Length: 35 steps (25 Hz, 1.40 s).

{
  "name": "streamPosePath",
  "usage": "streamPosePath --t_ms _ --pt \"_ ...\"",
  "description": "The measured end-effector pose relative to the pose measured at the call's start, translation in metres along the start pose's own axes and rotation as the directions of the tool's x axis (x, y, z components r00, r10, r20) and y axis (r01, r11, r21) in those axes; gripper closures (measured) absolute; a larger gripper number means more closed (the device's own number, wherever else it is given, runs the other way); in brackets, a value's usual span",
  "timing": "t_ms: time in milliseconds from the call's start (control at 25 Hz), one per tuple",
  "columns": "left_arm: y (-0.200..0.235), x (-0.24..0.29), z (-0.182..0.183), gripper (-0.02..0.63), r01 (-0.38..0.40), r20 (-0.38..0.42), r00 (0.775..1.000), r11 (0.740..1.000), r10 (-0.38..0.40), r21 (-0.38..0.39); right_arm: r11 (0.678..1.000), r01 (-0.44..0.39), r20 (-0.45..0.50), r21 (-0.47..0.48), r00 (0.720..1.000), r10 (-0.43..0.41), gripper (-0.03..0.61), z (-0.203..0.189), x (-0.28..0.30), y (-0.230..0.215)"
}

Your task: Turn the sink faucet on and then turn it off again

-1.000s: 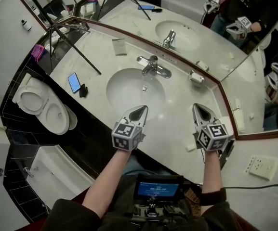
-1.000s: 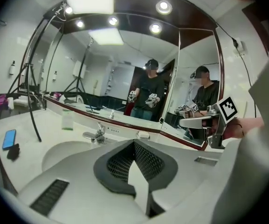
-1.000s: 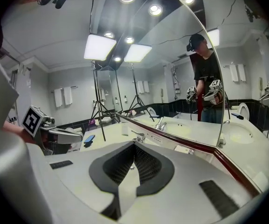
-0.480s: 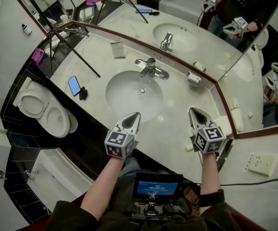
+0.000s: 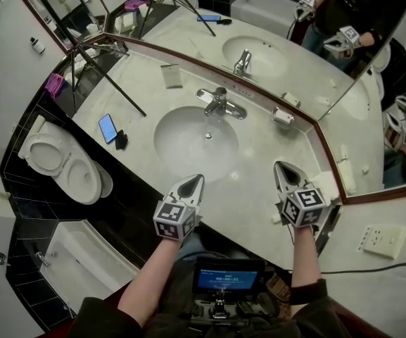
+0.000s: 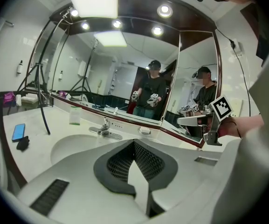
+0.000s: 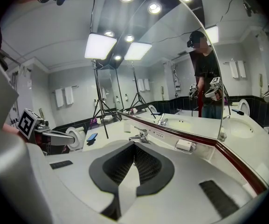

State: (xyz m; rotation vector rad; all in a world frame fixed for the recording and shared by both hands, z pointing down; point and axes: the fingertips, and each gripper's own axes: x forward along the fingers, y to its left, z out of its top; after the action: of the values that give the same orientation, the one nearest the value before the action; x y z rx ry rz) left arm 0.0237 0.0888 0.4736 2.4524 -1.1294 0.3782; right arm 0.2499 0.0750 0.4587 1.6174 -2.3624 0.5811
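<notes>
Faucet (image 5: 220, 102) stands at the far rim of the basin (image 5: 181, 138), below the mirror (image 5: 188, 34), well apart from both grippers. Both forearms reach forward over the worktop's (image 5: 255, 178) near edge, tilted slightly downward. The left gripper (image 5: 194, 180) is just before the basin and the right gripper (image 5: 281, 166) is to its right. Both pairs of jaws are closed and empty.

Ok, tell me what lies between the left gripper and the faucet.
Only the sink basin, with its drain, lies between the left gripper and the faucet; nothing else stands in that stretch. The head view shows it best.
</notes>
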Motion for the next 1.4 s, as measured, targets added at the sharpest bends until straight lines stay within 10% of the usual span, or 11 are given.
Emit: streamPosePath --t_ms 360,520,680,840,1040,1400 --pt "0.011 -0.001 -0.015 0.601 -0.022 -0.028 0.999 1.000 0.022 0.015 1.000 -0.005 -0.032 0.013 0.999 0.005 0.561 -0.015 0.013 0.006" --pt "0.012 0.005 -0.023 0.443 -0.023 -0.051 0.998 0.998 0.026 0.055 1.000 -0.002 -0.056 0.023 0.998 0.004 0.561 -0.023 0.021 0.005" --pt "0.018 0.014 -0.018 0.329 -0.037 -0.076 0.995 0.962 0.060 0.270 0.999 -0.004 -0.077 0.033 0.997 0.007 0.562 -0.036 0.030 0.008" --pt "0.040 0.042 -0.006 0.270 -0.059 -0.072 0.991 0.869 0.108 0.491 0.998 0.010 -0.102 0.062 0.995 -0.004 0.561 -0.059 0.040 0.008" --pt "0.062 0.093 0.039 0.270 -0.085 -0.036 0.986 0.679 0.162 0.729 0.991 0.065 -0.177 0.118 0.983 -0.044 0.561 -0.114 0.050 -0.003" --pt "0.108 0.191 0.070 0.290 -0.038 -0.051 0.980 0.433 0.192 0.901 0.958 0.174 -0.293 0.229 0.951 -0.103 0.561 -0.203 0.042 -0.012"
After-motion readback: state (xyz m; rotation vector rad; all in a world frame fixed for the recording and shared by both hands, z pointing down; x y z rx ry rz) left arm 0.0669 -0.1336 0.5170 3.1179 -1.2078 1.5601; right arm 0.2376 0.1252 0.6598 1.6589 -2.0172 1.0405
